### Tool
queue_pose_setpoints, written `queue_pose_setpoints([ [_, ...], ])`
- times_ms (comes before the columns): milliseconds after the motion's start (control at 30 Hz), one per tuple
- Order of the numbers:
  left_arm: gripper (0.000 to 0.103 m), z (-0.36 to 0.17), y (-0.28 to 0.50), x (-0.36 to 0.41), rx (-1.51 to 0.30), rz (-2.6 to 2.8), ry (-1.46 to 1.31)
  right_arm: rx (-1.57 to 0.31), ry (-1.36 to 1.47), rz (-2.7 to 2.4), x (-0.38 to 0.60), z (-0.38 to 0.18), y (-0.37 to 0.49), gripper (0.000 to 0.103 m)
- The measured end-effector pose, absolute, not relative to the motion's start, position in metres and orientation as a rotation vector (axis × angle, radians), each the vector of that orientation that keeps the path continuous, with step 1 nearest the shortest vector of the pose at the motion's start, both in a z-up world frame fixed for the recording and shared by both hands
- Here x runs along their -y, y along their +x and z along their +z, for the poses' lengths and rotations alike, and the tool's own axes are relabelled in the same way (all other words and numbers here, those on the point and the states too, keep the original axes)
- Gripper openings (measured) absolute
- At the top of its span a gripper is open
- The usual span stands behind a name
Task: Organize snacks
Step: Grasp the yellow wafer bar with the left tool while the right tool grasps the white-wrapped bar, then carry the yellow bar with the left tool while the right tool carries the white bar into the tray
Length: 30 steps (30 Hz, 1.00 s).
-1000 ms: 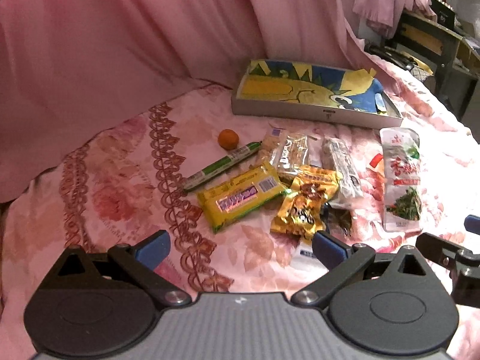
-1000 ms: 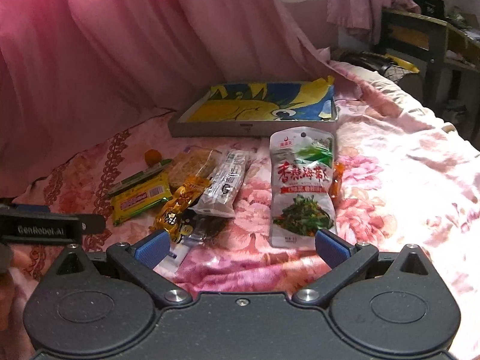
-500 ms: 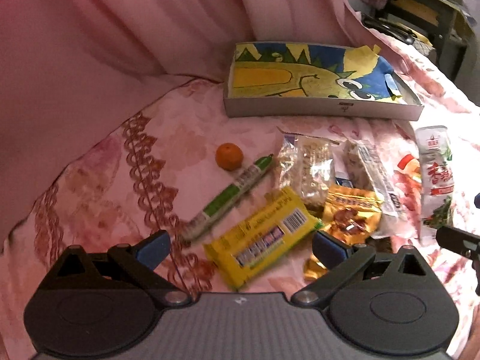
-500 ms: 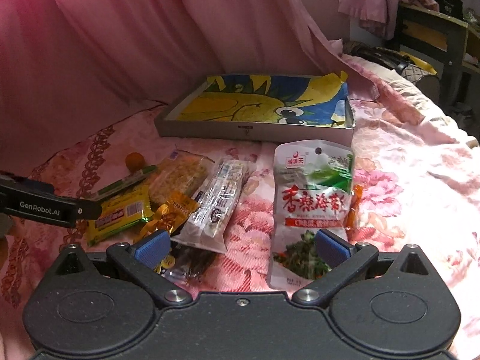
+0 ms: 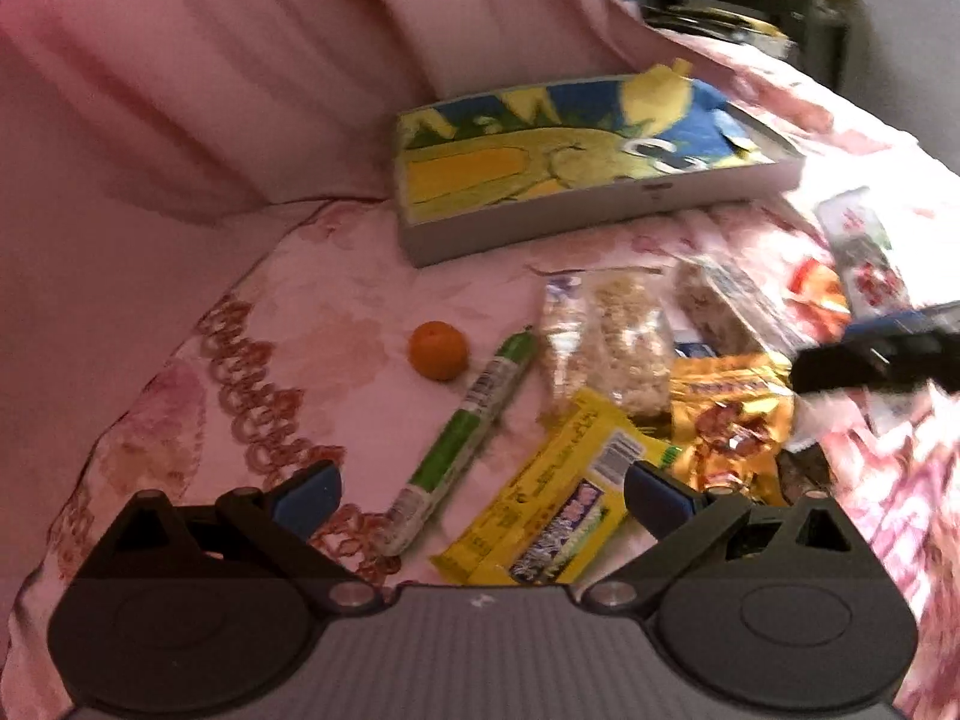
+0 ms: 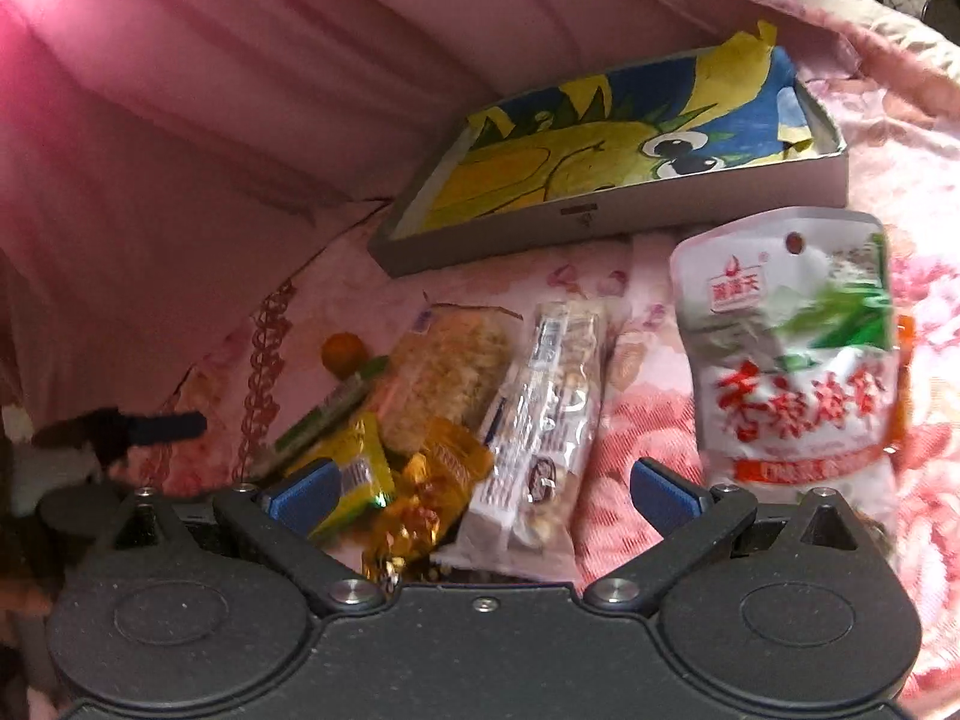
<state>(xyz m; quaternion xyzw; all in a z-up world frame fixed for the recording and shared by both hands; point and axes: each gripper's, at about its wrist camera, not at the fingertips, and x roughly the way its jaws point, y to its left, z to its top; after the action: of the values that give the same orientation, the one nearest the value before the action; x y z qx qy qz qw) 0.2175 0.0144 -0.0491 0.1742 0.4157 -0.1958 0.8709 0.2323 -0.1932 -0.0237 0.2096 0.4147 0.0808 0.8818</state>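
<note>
Hovering over the snack pile, left gripper (image 5: 480,495) has its jaws spread wide, nothing between them but the lower end of the green stick (image 5: 462,438) and the yellow bar (image 5: 558,510) lying on the bedspread (image 5: 288,312) beneath. Right gripper (image 6: 483,495) likewise splayed apart and empty — the gold pack (image 6: 426,504) and the clear nut bar (image 6: 540,420) sit between its fingers, no contact visible.

Layout on the bed:
- Tray (image 5: 600,219) with a yellow-blue cartoon liner at the far side, against the pink curtain (image 5: 240,90); no snacks visible in it.
- Orange (image 5: 438,350) just left of the green stick's top end.
- Clear cracker bag (image 5: 624,348) right of the stick, its lower edge overlapped by the yellow bar.
- Gold pack overlaps the yellow bar's right edge.
- Seaweed pouch (image 6: 792,360) farthest right, flat, just in front of the tray; an orange sachet (image 6: 906,354) pokes out from under its right edge.

Left view is motion-blurred; right gripper's finger shows there as a dark bar above the gold pack.
</note>
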Motion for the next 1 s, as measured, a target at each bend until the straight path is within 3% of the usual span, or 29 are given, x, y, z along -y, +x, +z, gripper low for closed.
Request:
queue_pose_setpoints([
  [233, 0.096, -0.067, 0.208, 0.008, -0.847, -0.542, 0.529, -0.852, 0.4, 0.068, 0.185, -0.036, 0.255, 0.091],
  [367, 0.091, -0.076, 0.212, 0.011, -0.88, -0.528, 0.545, -0.858, 0.398, 0.04, 0.182, -0.044, 0.263, 0.077],
  [467, 0.083, -0.08, 0.22, 0.006, -0.924, -0.526, 0.508, -0.864, 0.408, 0.009, 0.183, -0.046, 0.267, 0.064],
  [567, 0.068, -0.084, 0.223, 0.005, -0.964, -0.548, 0.483, -0.872, 0.408, -0.013, 0.186, -0.047, 0.267, 0.053],
  [700, 0.062, -0.085, 0.219, 0.007, -0.984, -0.565, 0.484, -0.882, 0.402, -0.017, 0.188, -0.047, 0.264, 0.042],
  [1000, 0.06, -0.084, 0.224, -0.005, -1.166, -0.478, 0.221, -0.942, 0.38, 0.012, 0.187, -0.04, 0.233, 0.042],
])
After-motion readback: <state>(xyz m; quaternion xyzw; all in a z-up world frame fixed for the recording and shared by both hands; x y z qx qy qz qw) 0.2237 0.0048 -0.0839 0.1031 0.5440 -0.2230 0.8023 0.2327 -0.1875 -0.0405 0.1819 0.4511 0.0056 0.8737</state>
